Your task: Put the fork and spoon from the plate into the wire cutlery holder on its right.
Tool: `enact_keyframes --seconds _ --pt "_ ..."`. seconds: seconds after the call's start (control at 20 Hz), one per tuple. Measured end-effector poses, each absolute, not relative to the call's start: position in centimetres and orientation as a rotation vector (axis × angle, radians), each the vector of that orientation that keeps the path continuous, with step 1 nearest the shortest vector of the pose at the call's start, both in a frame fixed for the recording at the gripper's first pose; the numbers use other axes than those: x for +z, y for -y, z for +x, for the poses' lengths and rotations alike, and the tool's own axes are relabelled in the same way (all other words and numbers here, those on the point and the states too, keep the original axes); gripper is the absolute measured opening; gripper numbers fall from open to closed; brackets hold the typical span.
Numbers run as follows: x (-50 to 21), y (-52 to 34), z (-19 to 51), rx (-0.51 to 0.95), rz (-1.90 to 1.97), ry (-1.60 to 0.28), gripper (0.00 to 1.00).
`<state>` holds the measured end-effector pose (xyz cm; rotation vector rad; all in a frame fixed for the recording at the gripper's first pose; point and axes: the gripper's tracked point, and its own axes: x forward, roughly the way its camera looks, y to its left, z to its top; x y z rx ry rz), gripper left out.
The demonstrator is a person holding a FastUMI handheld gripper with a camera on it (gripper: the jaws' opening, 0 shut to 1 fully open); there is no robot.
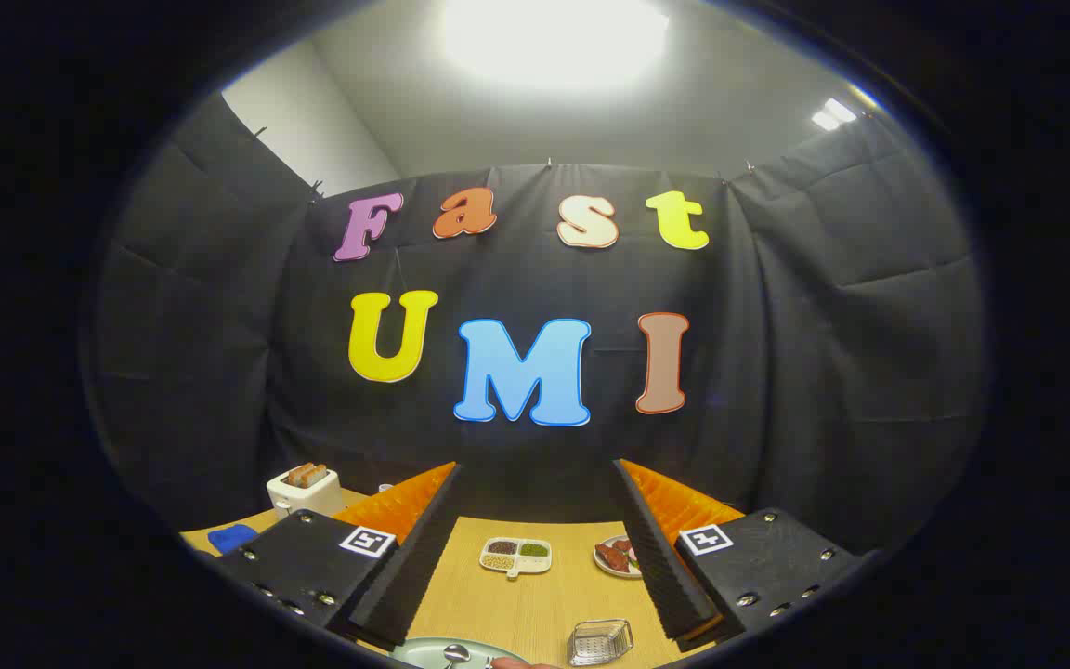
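Gripper (535, 557) hangs spread and empty, so I can line up over the plate (424, 653) below my fingers. Its spoon (454, 654) lies there, wire cutlery holder (599, 641) just beside on the worktop (535, 604).

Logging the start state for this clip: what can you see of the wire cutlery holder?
The wire cutlery holder stands on the wooden table, just right of the pale green plate. It looks like a small, squarish basket of thin silvery metal wire, with a perforated or meshed bottom showing through its open top. It sits upright and appears empty. It lies low between the open gripper fingers, nearer the right one, which does not touch it.
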<state>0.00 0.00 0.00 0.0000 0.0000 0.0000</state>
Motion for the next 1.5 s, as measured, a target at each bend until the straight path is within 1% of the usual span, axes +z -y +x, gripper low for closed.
enact_keyframes --seconds 0.2,0.3,0.7,1.2,1.5 --pt "0.6 0.3 -0.6 -0.008 0.032 0.001 0.96" --pt "0.5 -0.1 -1.0 0.013 0.027 0.003 0.96" --pt "-1.0 -0.9 -1.9 0.026 0.038 -0.03 0.96" --pt "-6.5 -1.4 -3.2 0.037 -0.024 -0.177 0.96" --pt "-12.0 -2.1 -4.6 0.075 -0.049 -0.358 0.96"
